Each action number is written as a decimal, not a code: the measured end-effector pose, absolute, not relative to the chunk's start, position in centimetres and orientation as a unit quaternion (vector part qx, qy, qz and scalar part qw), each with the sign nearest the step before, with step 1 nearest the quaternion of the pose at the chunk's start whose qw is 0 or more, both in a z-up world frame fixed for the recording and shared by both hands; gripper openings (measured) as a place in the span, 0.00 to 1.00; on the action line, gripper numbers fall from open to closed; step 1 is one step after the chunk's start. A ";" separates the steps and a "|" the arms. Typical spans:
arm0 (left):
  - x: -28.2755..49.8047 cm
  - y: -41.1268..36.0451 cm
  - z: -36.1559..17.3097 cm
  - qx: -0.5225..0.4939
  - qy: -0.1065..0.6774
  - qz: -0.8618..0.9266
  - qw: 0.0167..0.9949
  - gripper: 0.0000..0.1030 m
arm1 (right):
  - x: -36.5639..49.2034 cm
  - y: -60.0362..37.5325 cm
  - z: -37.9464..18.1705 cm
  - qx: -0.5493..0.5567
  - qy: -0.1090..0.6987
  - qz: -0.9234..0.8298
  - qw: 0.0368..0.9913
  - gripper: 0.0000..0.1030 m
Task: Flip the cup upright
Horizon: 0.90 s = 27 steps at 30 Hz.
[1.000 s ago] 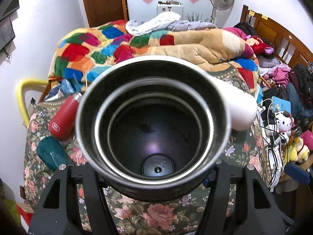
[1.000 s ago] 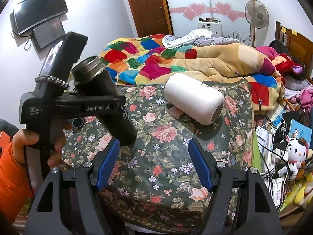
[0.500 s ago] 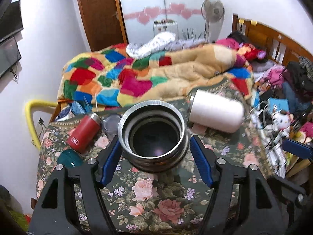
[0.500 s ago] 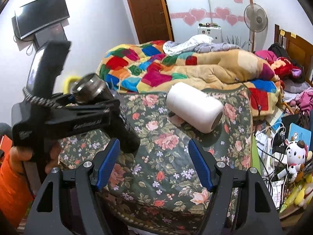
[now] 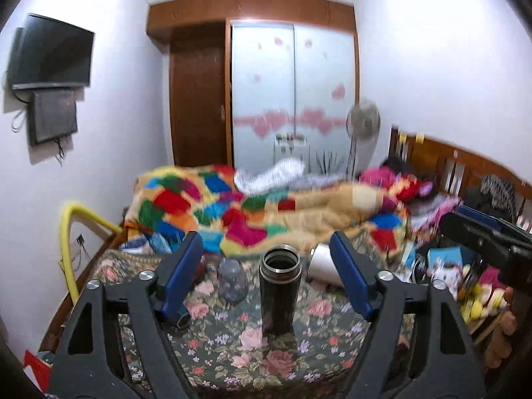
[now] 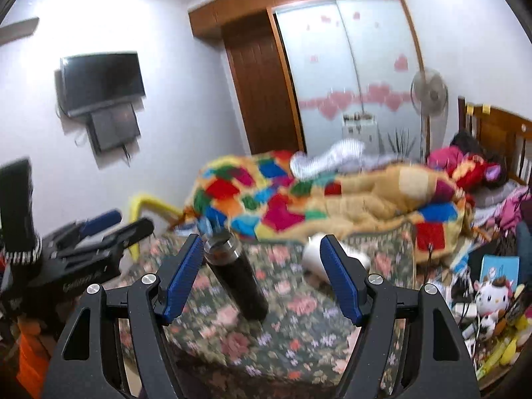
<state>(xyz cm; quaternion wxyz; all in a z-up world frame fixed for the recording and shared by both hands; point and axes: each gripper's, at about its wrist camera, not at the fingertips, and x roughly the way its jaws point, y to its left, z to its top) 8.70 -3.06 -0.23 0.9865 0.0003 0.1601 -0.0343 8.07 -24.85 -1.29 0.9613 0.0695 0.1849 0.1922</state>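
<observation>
A black steel cup (image 5: 280, 294) stands upright, mouth up, on the floral tablecloth (image 5: 232, 349); it also shows in the right wrist view (image 6: 240, 279). My left gripper (image 5: 267, 279) is open and empty, drawn back from the cup, which stands free between its blue pads (image 5: 181, 277). My right gripper (image 6: 262, 279) is open and empty, back from the table; the cup is to the left of its middle. The left gripper's body (image 6: 83, 252) shows at the left of the right wrist view, and the right gripper's body (image 5: 488, 242) at the right of the left wrist view.
A white cup (image 5: 321, 262) lies on its side behind the black one, also seen in the right wrist view (image 6: 314, 259). A clear upturned glass (image 5: 231, 277) stands left of the black cup. A bed with a patchwork quilt (image 5: 266, 212) lies beyond. Toys and clutter (image 6: 492, 302) crowd the right.
The left gripper set the black cup upright on the table, opened and pulled back and up. The right gripper also drew back; both views have tilted upward.
</observation>
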 end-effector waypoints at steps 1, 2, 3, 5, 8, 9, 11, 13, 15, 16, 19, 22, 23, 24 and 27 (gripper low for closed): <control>7.9 -2.9 0.1 -0.003 0.147 -0.032 0.989 0.80 | 7.0 -24.7 -0.5 0.069 0.166 0.191 0.965 0.69; 7.0 -2.7 0.5 -0.008 0.134 -0.030 0.991 0.81 | 6.2 -24.6 0.1 0.067 0.149 0.191 0.968 0.71; 6.2 -2.5 0.8 -0.012 0.123 -0.027 0.992 0.82 | 5.7 -24.5 0.4 0.066 0.138 0.191 0.970 0.73; 4.8 -2.1 1.3 -0.020 0.104 -0.021 0.994 0.86 | 4.2 -24.0 1.3 0.059 0.109 0.190 0.974 0.76; 3.0 -1.6 1.6 -0.030 0.078 -0.009 0.996 0.92 | 2.5 -23.0 1.9 0.049 0.082 0.193 0.977 0.80; 2.5 -1.4 1.7 -0.032 0.072 -0.006 0.997 0.93 | 2.4 -22.9 1.8 0.047 0.079 0.194 0.977 0.82; 1.6 -1.3 1.6 -0.031 0.063 0.004 0.998 0.94 | 2.0 -22.3 1.6 0.040 0.073 0.191 0.978 0.85; 1.2 -1.3 1.4 -0.027 0.060 0.011 0.998 0.94 | 1.9 -21.7 1.2 0.032 0.071 0.178 0.981 0.92; 0.8 -1.2 1.1 -0.026 0.061 0.014 0.998 0.96 | 1.6 -21.5 1.0 0.026 0.068 0.166 0.983 1.00; 0.7 -1.2 1.0 -0.029 0.061 0.014 0.998 0.99 | 1.3 -21.6 0.9 0.023 0.067 0.163 0.984 1.00; 0.2 -1.1 0.8 -0.030 0.060 0.017 0.998 0.99 | 1.2 -21.2 0.7 0.014 0.074 0.166 0.983 1.00; 0.0 -1.1 0.7 -0.027 0.060 0.021 0.998 0.99 | 0.9 -21.3 0.6 0.015 0.077 0.169 0.982 1.00; -0.1 -1.2 0.6 -0.027 0.061 0.022 0.998 0.99 | 1.0 -21.3 0.5 0.015 0.080 0.171 0.982 1.00; -0.1 -1.2 0.5 -0.028 0.063 0.022 0.997 0.99 | 1.0 -21.3 0.5 0.016 0.081 0.172 0.982 1.00; 0.0 -1.2 0.4 -0.027 0.066 0.023 0.997 0.99 | 0.6 -21.4 0.4 0.015 0.081 0.172 0.982 1.00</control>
